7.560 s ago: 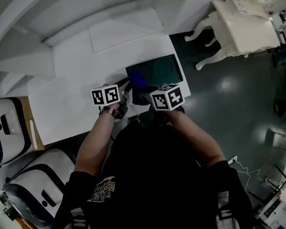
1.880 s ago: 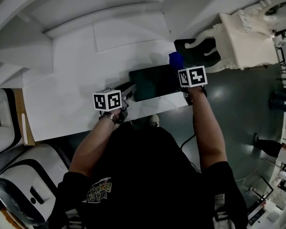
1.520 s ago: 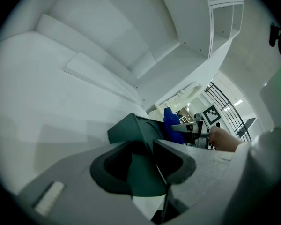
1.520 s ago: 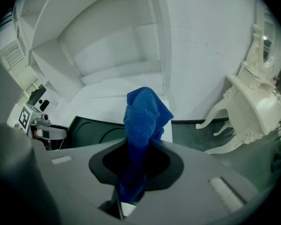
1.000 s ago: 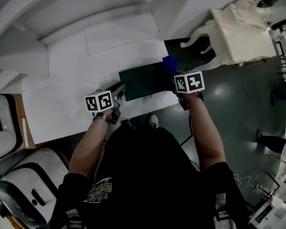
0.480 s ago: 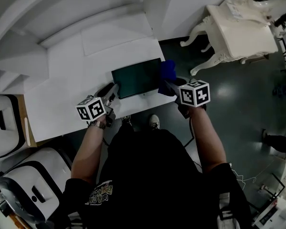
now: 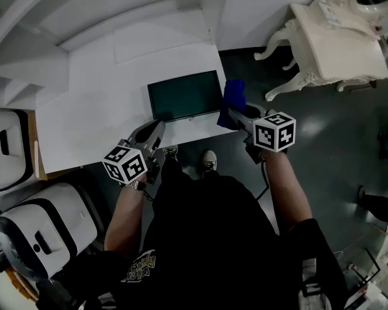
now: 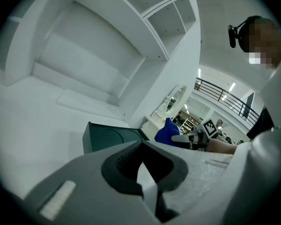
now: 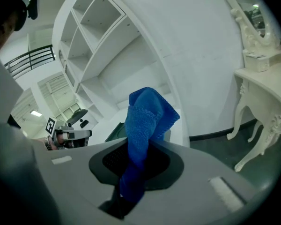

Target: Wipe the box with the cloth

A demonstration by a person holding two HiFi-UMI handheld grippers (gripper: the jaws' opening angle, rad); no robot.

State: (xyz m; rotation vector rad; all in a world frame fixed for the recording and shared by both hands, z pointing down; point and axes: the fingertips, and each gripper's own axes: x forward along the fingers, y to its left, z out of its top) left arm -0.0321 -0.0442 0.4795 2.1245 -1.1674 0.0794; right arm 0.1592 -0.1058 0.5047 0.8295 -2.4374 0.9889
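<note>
Clearly the right gripper [image 7: 233, 113] has its work in hand: in the right gripper view its jaws [image 9: 127, 197] are pinched on the lower end of the blue cloth [image 9: 147, 121], and the rest of the fabric stands up out of the jaws in a loose folded bunch. Seen from the head, that bunch [image 7: 233, 94] sits just beside the 3 o'clock edge of the box [image 7: 184, 95]; whether it touches the edge I cannot tell. The left gripper [image 7: 152, 132] waits at about 7 o'clock of the box, near its corner but apart from it, and the left gripper view shows its jaws [image 8: 150, 191] pressed together with nothing between them. The box itself is a flat dark green slab lying on the white table [image 7: 97, 115], close to the table's 6 o'clock edge, at 12 o'clock from the person. I judge the cloth soft, light and floppy, so it will drape and drag rather than push; the grip low on the bunch looks sound, leaving plenty of free fabric to press down. The box looks stiff and smooth-topped, probably light enough to slide under a sideways stroke, so bracing its 9 o'clock side or near corner with the free left gripper seems wise before the cloth sweeps from 3 toward 9 o'clock
</note>
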